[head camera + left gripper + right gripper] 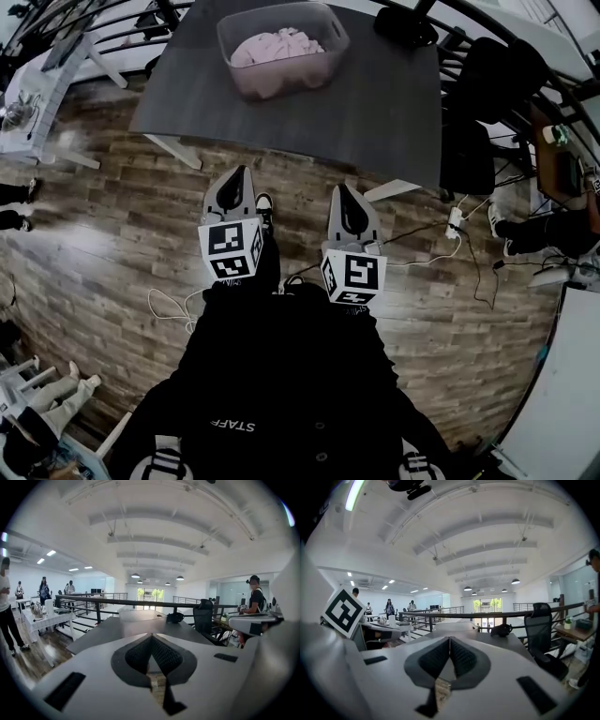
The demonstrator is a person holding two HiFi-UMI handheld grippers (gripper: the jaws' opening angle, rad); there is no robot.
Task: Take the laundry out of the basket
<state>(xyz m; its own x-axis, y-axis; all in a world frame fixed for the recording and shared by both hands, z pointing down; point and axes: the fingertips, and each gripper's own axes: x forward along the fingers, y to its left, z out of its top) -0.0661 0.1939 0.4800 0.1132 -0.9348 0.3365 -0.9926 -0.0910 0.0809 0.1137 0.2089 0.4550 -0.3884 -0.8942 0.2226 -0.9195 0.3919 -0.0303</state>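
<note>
Abreast, left gripper (241,172), right gripper (345,189), jaws together, pointing toward table (375,105).

Head cam: high above and behind both tools, aimed steeply down. Left gripper (239,173) and right gripper (345,190) close below, table (375,103) past the tips, basket (281,84) farther ahead on it.

Left gripper cam: mounted behind the jaws, facing fwd along them, approx level, low; right gripper's body at its right edge.

Right gripper cam: same setup, left gripper's cube (343,611) at its left edge.

Shared by all 3: table and basket ahead of tips. Also in both gripper cams: chair (539,620) and railing (93,603) beyond table.
</note>
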